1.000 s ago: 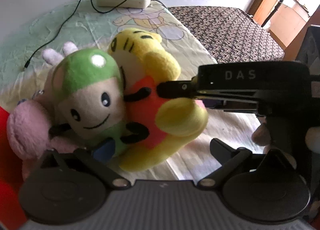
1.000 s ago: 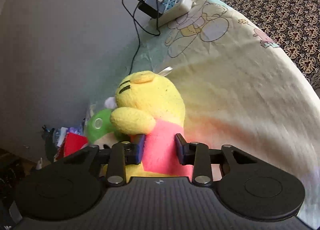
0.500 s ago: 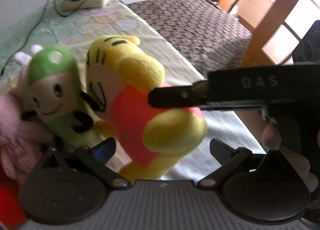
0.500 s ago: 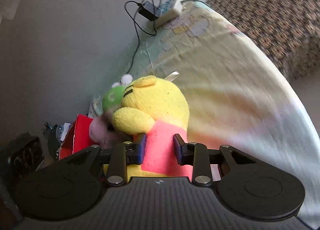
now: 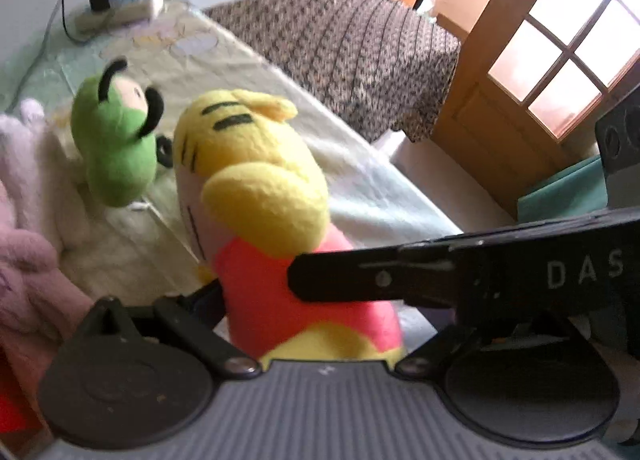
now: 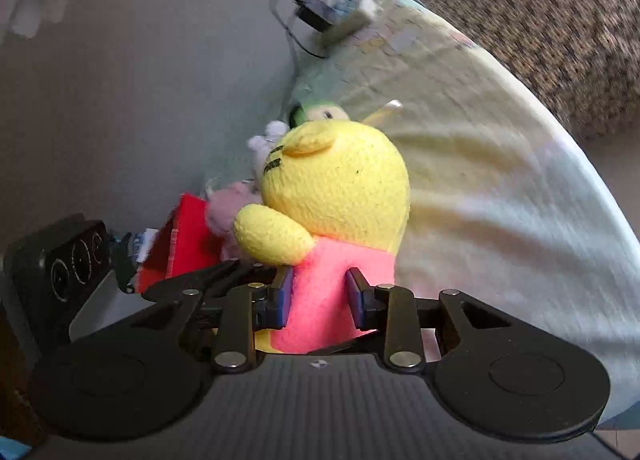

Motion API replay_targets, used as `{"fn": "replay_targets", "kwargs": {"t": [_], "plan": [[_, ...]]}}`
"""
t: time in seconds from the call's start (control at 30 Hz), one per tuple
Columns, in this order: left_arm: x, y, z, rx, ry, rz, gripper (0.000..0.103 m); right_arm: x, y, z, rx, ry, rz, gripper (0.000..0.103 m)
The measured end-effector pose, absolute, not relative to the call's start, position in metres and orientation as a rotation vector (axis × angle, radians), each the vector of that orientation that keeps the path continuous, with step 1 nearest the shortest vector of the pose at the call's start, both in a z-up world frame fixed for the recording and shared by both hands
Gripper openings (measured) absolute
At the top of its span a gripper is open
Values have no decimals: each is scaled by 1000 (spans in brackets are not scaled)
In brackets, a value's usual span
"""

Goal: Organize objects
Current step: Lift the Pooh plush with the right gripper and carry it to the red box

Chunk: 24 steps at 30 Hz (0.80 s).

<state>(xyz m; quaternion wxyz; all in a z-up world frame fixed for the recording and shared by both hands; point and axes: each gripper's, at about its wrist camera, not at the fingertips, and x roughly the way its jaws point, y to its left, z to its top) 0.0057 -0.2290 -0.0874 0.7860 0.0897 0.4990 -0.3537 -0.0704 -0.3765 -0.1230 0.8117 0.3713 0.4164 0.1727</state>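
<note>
Lifted away from the green doll [image 5: 120, 148], now alone at the left wrist view's upper left, the yellow bear [image 5: 256, 196] fills centre frame between the left gripper's [image 5: 320, 300] spread, just-narrowing jaws; the right gripper [image 6: 318, 294] clamps its pink shirt from the right.

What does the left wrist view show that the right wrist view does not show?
Only the left wrist view shows the wooden door with glass panes and the right gripper from the side. Only the right wrist view shows the red box and the black device with dials. Both show the yellow plush bear clamped in the right gripper, the green plush toy and the power strip.
</note>
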Motion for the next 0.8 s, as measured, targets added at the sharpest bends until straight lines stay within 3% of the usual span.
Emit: {"fn": "replay_targets", "kwargs": {"t": [0.4, 0.8], "plan": [[-25, -159, -14, 164, 798, -586, 95, -64, -307, -57, 638, 685, 638, 32], [-33, -15, 29, 133, 652, -343, 95, -34, -169, -29, 599, 609, 827, 32]]}}
